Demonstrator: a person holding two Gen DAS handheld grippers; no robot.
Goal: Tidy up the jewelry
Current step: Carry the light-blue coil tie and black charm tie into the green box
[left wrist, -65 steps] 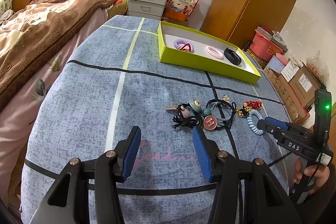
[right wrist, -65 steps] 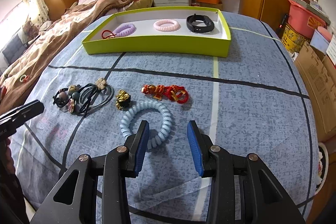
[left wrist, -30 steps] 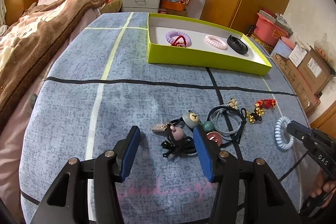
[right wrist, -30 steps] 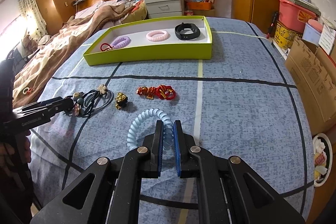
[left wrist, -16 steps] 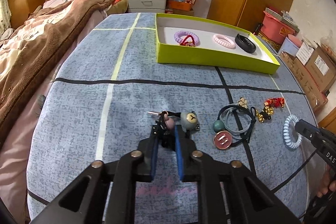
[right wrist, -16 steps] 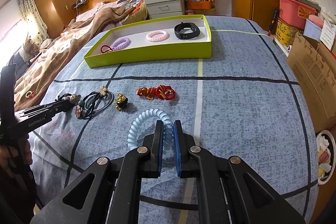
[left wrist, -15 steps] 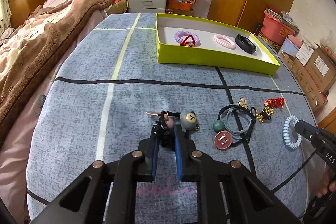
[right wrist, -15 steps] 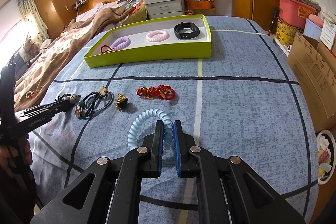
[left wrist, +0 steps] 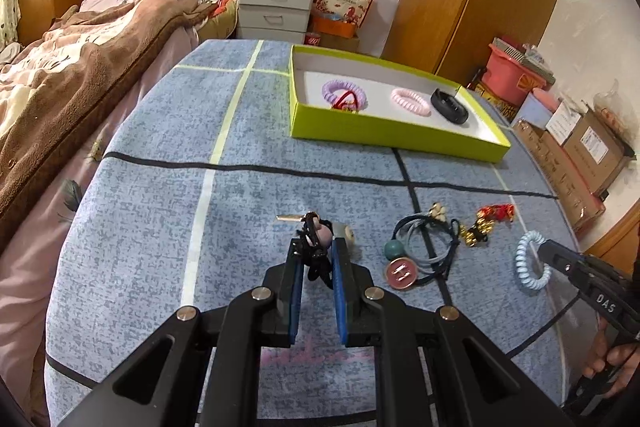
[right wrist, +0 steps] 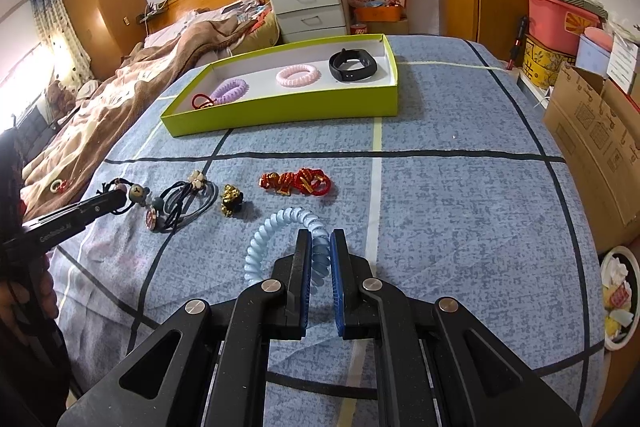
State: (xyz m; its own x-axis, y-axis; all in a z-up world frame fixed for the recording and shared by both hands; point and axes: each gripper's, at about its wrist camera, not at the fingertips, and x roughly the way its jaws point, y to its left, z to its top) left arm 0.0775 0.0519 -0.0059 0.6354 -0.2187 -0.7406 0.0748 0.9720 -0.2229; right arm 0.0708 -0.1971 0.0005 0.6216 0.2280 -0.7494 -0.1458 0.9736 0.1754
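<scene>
Pickup step: left tool [left wrist: 316, 267] clamps the black charm tie [left wrist: 314, 247], right tool [right wrist: 320, 267] the blue coil tie [right wrist: 280, 231]; next, lift both to the far green box [right wrist: 288, 115].

Two handheld grippers are working here: a left gripper [left wrist: 316, 259] and a right gripper [right wrist: 320, 259]. One lime-green tray [right wrist: 280, 109] is sitting on one blue patterned tablecloth [right wrist: 460, 195]. Three spiral hair ties are showing: one purple [right wrist: 229, 90] and one pink [right wrist: 298, 75] in the tray, one light blue [right wrist: 280, 227] on the cloth. One black wristband [right wrist: 353, 65] is lying in the tray. Two red cord pieces are showing (one [right wrist: 202, 101] in the tray, one [right wrist: 296, 182] outside). One gold charm [right wrist: 231, 205] and one tangle of dark hair ties with charms [right wrist: 176, 205] are lying on the cloth; its separate pieces cannot be counted.
</scene>
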